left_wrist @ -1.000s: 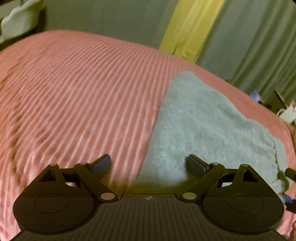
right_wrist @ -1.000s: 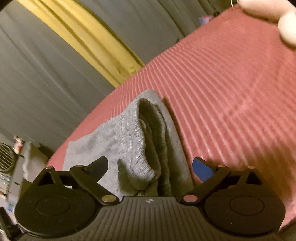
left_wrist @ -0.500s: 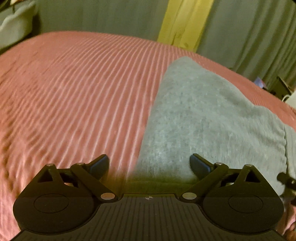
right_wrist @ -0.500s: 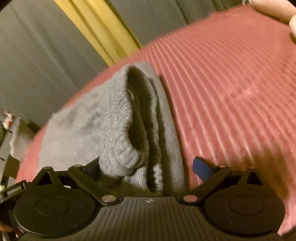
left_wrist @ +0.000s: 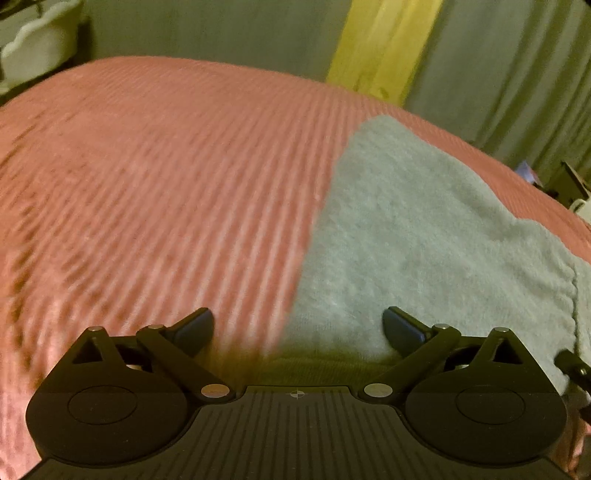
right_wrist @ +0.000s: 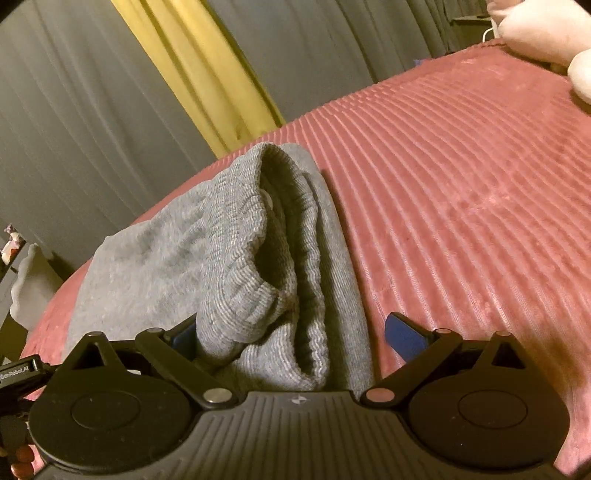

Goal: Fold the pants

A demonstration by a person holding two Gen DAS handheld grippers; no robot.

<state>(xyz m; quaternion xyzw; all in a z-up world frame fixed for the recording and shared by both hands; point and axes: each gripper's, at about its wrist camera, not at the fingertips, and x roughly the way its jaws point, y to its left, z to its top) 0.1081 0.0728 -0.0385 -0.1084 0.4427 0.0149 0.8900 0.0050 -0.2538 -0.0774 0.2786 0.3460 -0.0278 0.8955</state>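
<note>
Pants [right_wrist: 236, 236]: grey knit sweatpants, folded into a layered bundle that lies on the bed. In the right wrist view they fill the lower centre of the frame, running from the gripper up toward the middle.
Waistband [right_wrist: 243, 280]: ribbed elastic, doubled over itself. It forms a thick rolled lip with a dark hollow beside it, and more ribbed layers stack to its right.
Fabric surface: in the left wrist view the pants [left_wrist: 424, 236] show as a flat, fuzzy, pale grey panel across the right half of the frame. A straight edge runs diagonally toward the lower centre, and a seam shows at the far right.
Bedspread [left_wrist: 166, 192]: pink-red with raised parallel ribs. It covers the whole bed under the pants.
Left gripper [left_wrist: 297, 328]: jaws spread wide, holding nothing. The left fingertip is over bare bedspread and the right one over the grey fabric, with the pants' edge between them.
Right gripper [right_wrist: 291, 332]: jaws wide apart around the near end of the bundle. The rolled waistband lies against the left pad; the right pad stands clear over the bedspread, so nothing is clamped.
Curtains [right_wrist: 92, 110]: grey drapes with a yellow panel [right_wrist: 199, 74] behind the bed.
Upper right, right wrist view: a pale soft object [right_wrist: 546, 33], too cropped to identify.
</note>
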